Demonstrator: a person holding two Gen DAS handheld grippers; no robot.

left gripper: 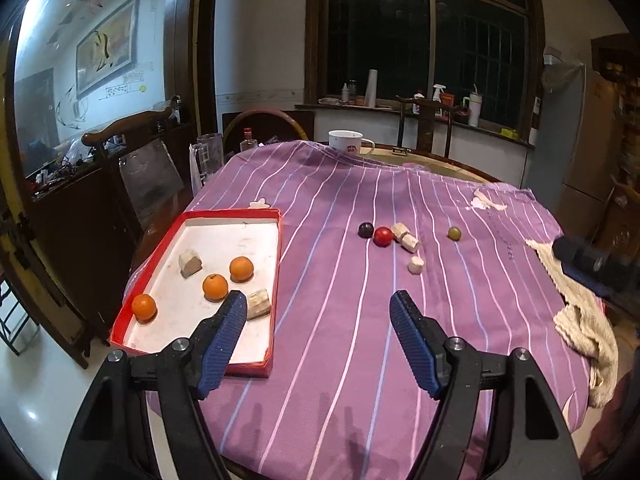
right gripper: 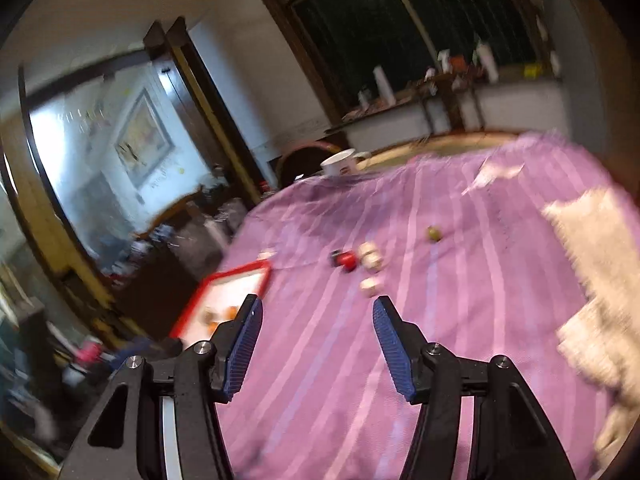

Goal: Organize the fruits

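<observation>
Counting three oranges (left gripper: 215,287) in the red tray (left gripper: 276,276). Red fruit (left gripper: 383,236), dark fruit (left gripper: 365,229) and green fruit (left gripper: 454,233) remain on the desk (left gripper: 340,320). Left tongs (left gripper: 318,316) and right tongs (right gripper: 316,320) are both open and empty.

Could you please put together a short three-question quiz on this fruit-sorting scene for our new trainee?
1. How many oranges lie in the red-rimmed tray?
2. True or false: the red fruit touches the dark purple fruit on the striped cloth.
3. Which fruit lies alone, farthest right on the cloth? A) green fruit B) orange C) red fruit

Key
1. Three.
2. True; they sit side by side, touching, beside pale chunks.
3. A.
</observation>
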